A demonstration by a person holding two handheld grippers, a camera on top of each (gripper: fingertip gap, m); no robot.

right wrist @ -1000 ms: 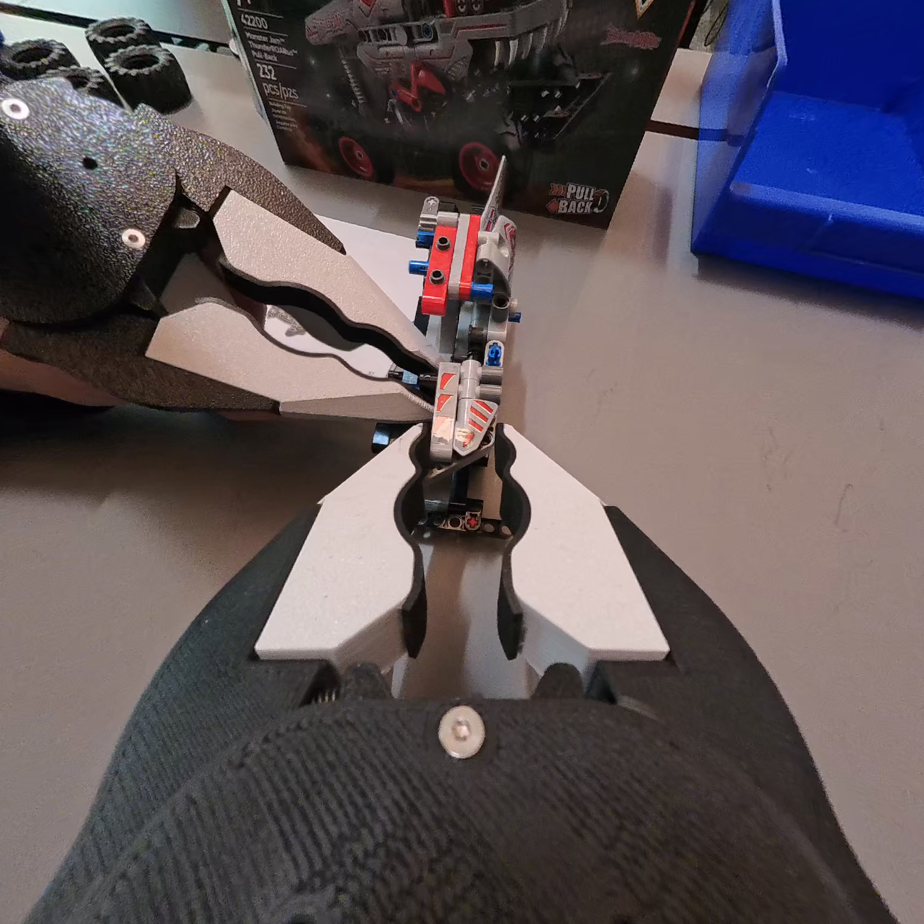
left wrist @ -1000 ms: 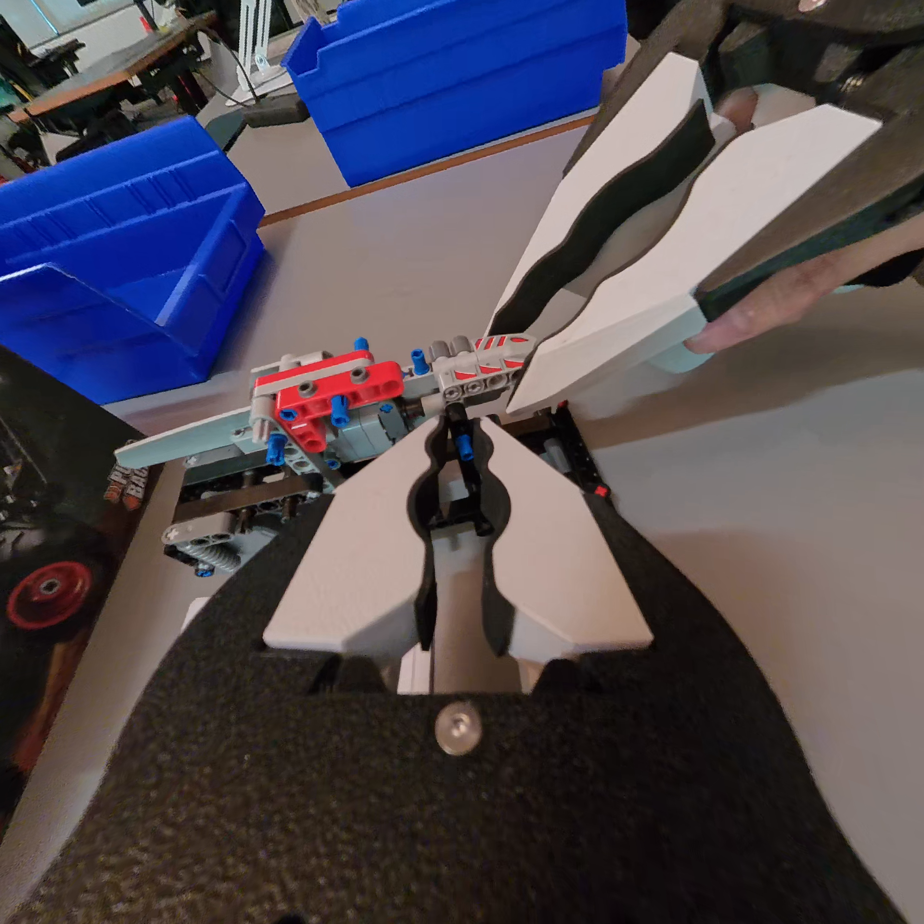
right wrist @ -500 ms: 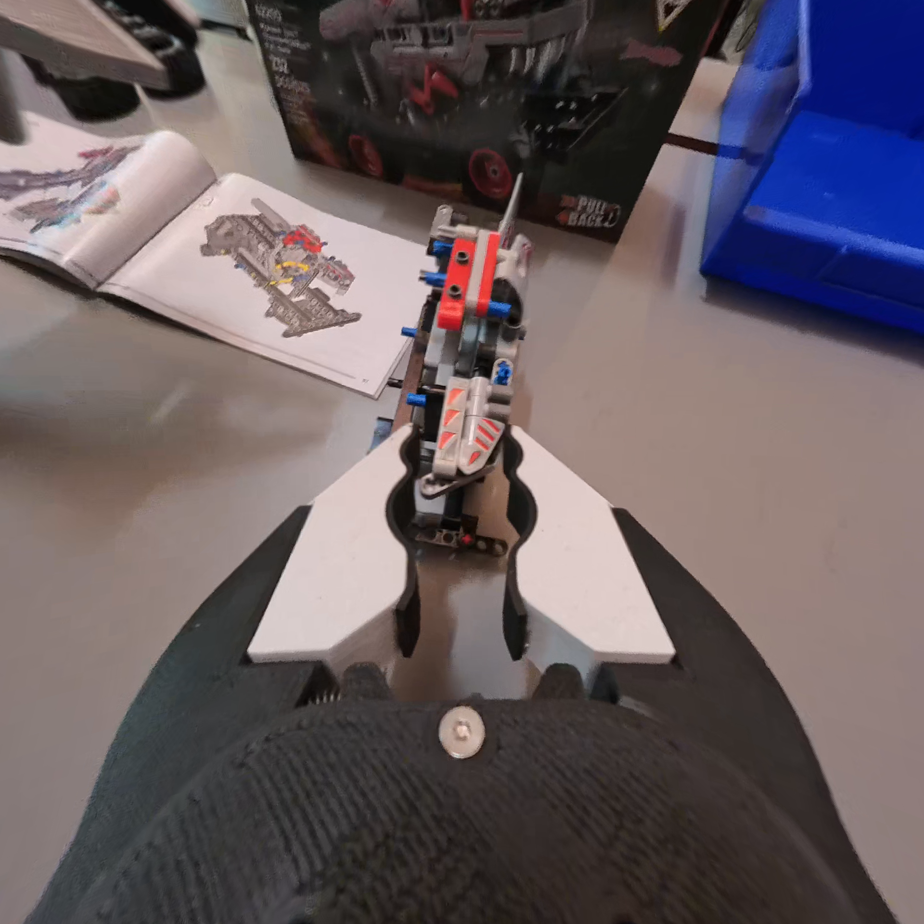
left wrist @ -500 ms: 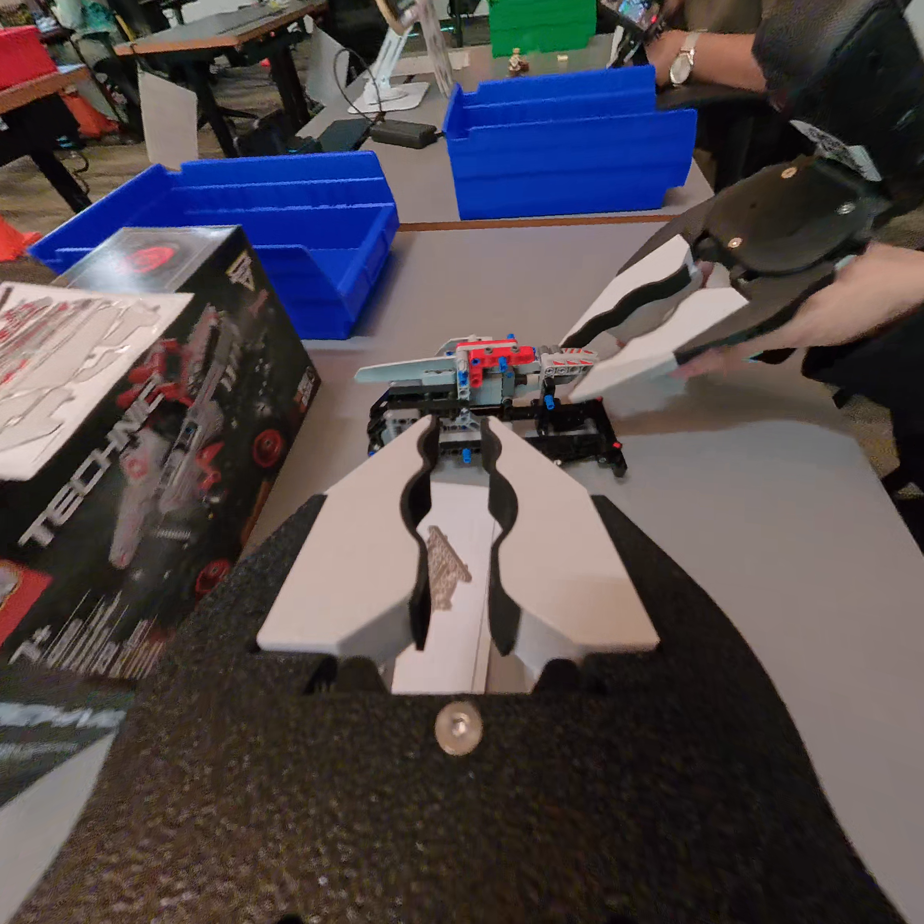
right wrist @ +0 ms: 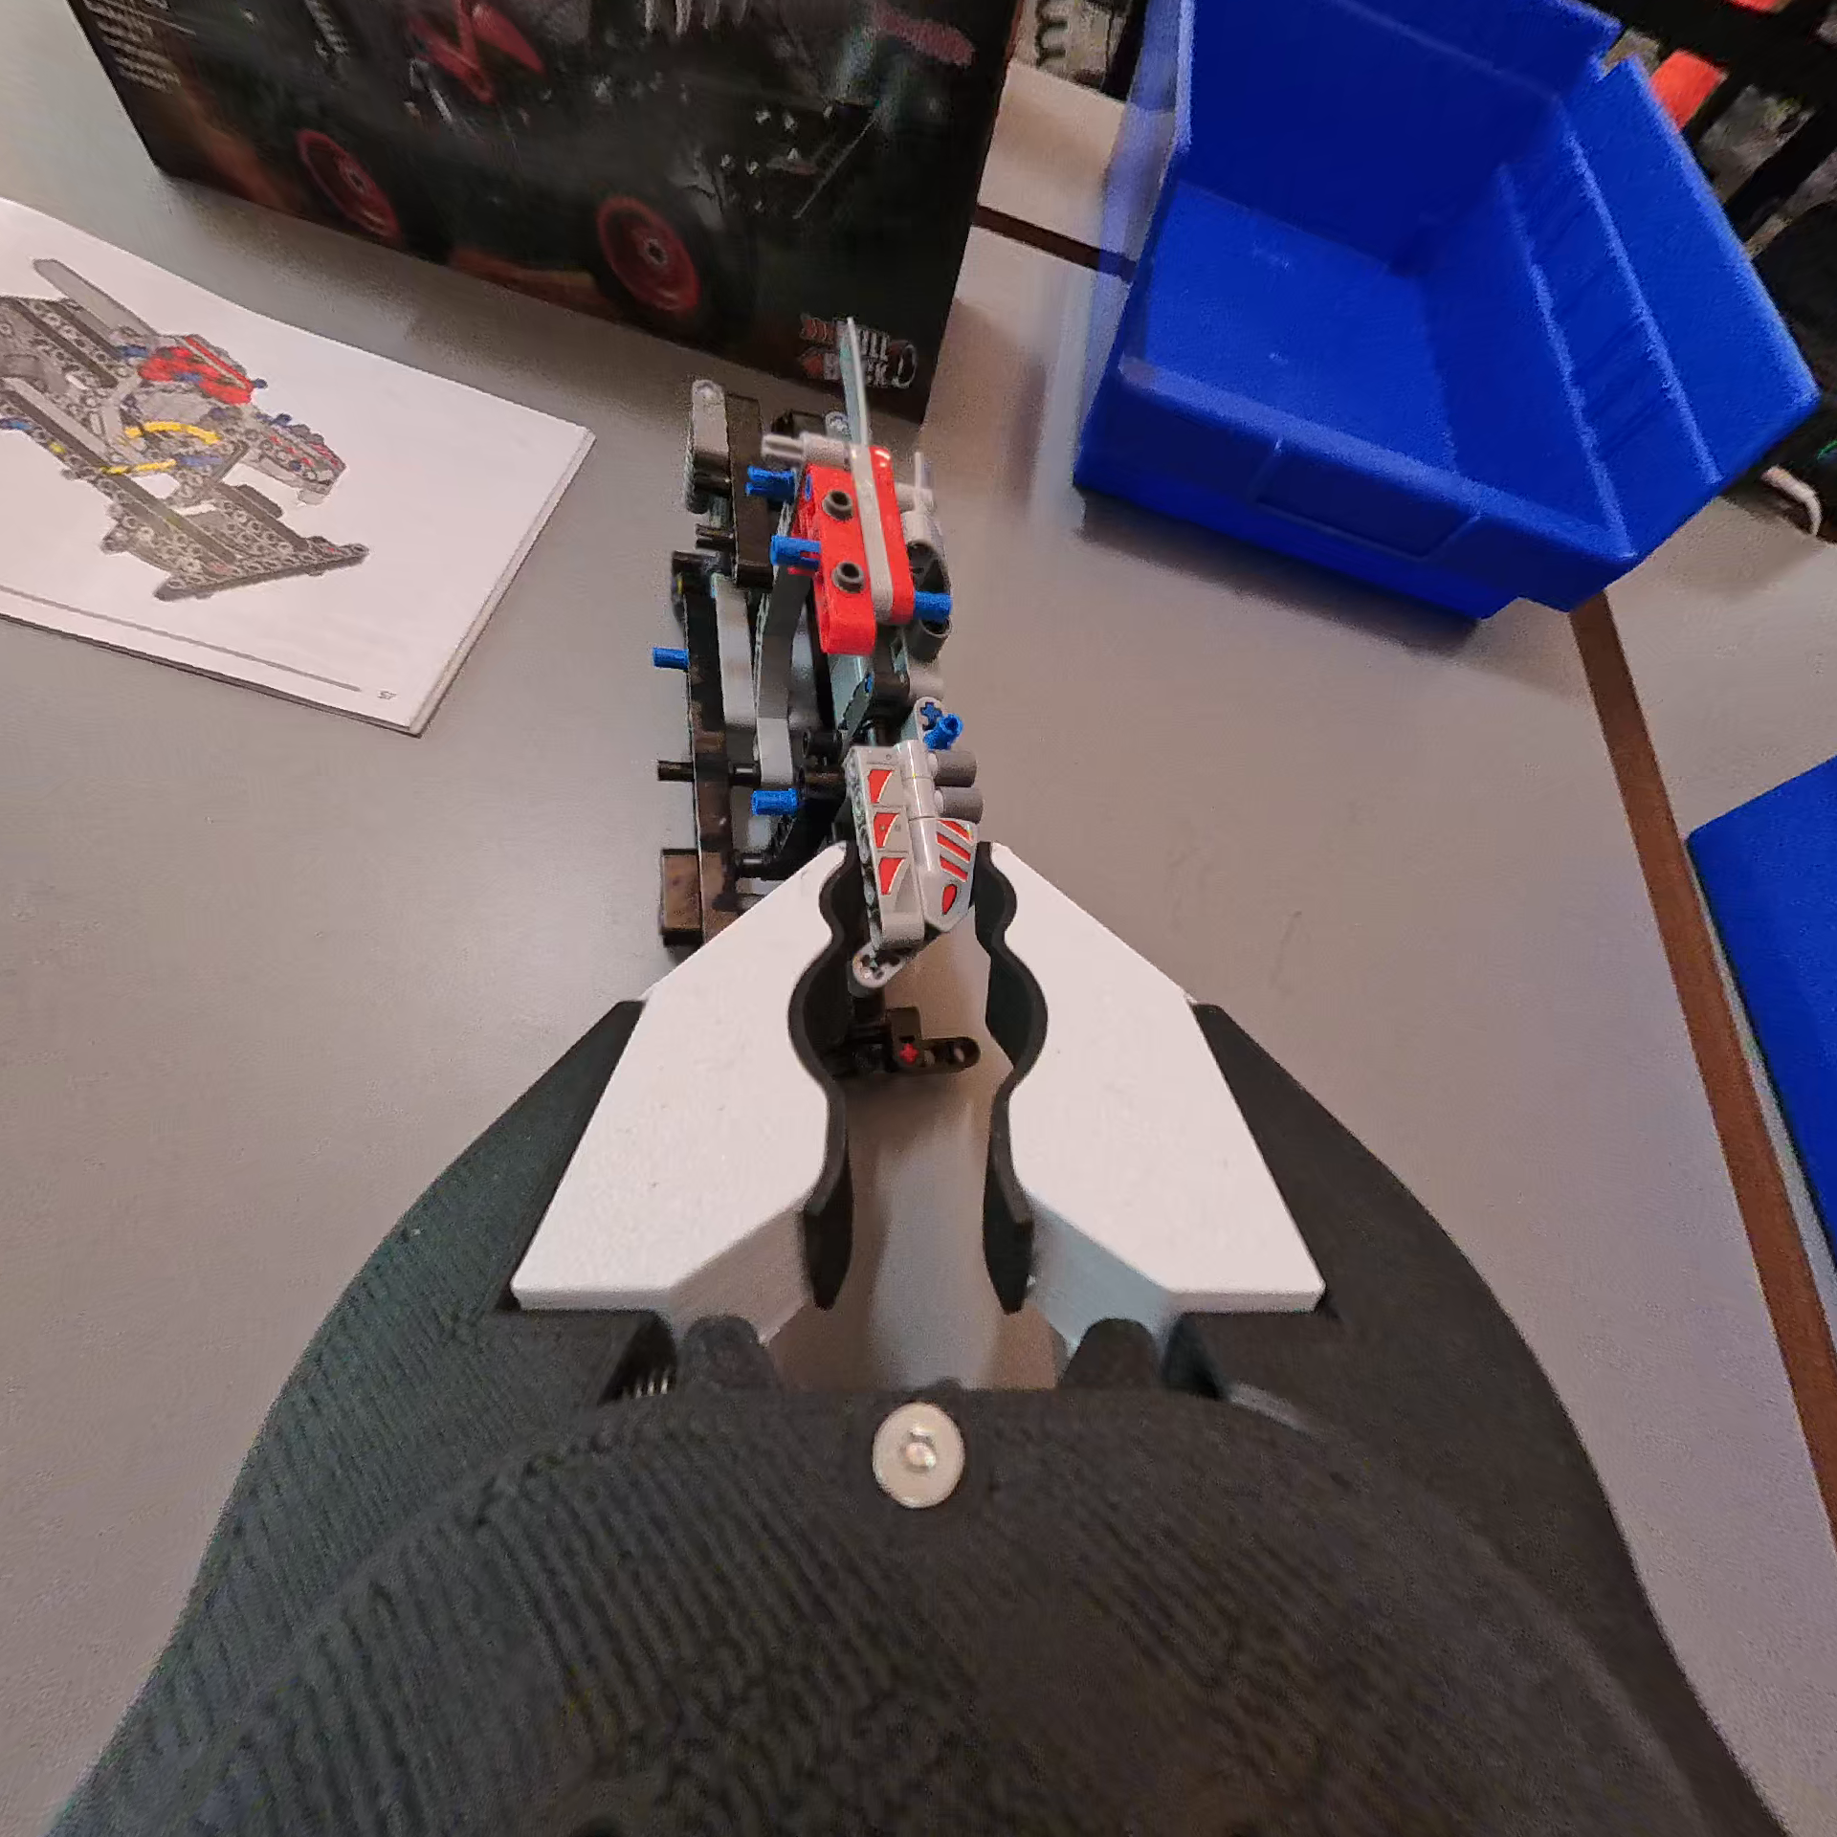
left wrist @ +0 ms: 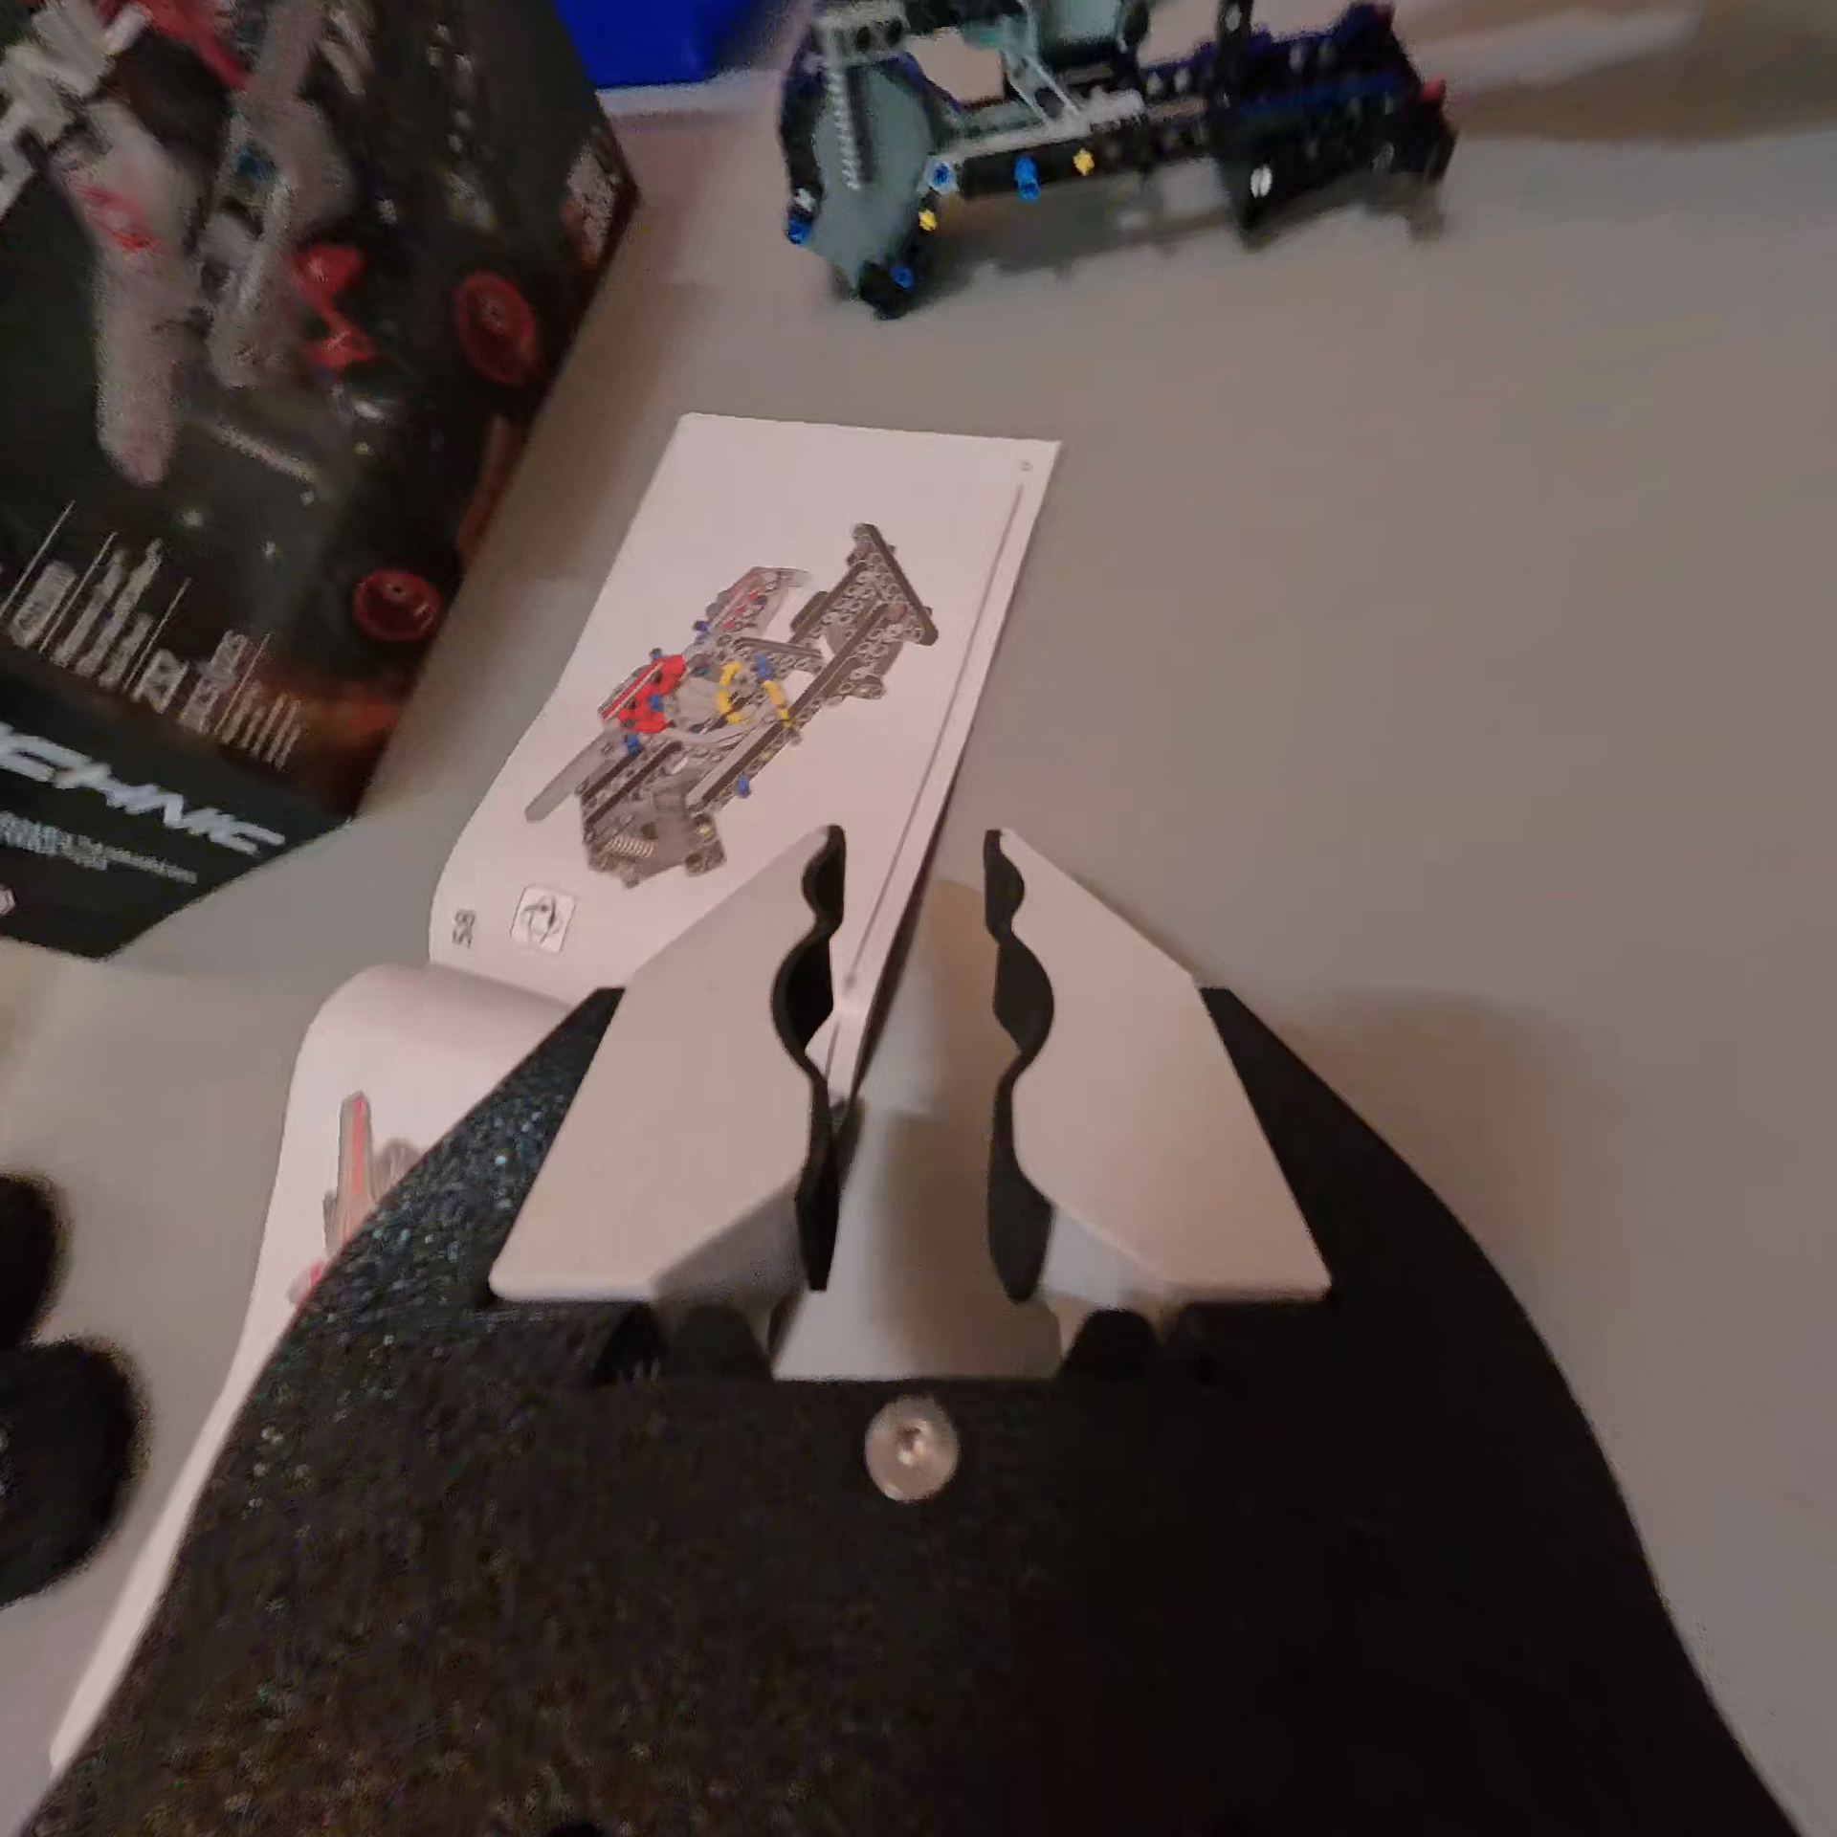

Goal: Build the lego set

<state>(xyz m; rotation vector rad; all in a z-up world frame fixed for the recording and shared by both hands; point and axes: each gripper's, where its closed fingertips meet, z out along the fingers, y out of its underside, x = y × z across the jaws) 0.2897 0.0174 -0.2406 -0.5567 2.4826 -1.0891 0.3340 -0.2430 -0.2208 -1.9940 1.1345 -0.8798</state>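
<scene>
The part-built lego model (right wrist: 845,596), a black frame with a red block, grey beams and blue pins, lies lengthwise in front of my right gripper (right wrist: 910,853). The right gripper's pads flank the model's grey, red-striped front piece (right wrist: 915,855) closely and appear shut on it. The model looks rolled, with its frame to the left on the table. In the left wrist view the model (left wrist: 1093,149) is far off at the top, blurred. My left gripper (left wrist: 915,840) is open and empty, above the edge of the open instruction booklet (left wrist: 795,596).
The dark set box (left wrist: 249,398) stands left of the booklet, and black tyres (left wrist: 50,1441) lie at the lower left. In the right wrist view the box (right wrist: 596,149) is behind the model, the booklet (right wrist: 249,477) to the left, and blue bins (right wrist: 1392,348) to the right. Left tips to right tips: about 25 centimetres.
My left gripper let go of the model, opened wider, drew back and swung down over the booklet. My right gripper stayed on the front piece, and the model rolled to one side.
</scene>
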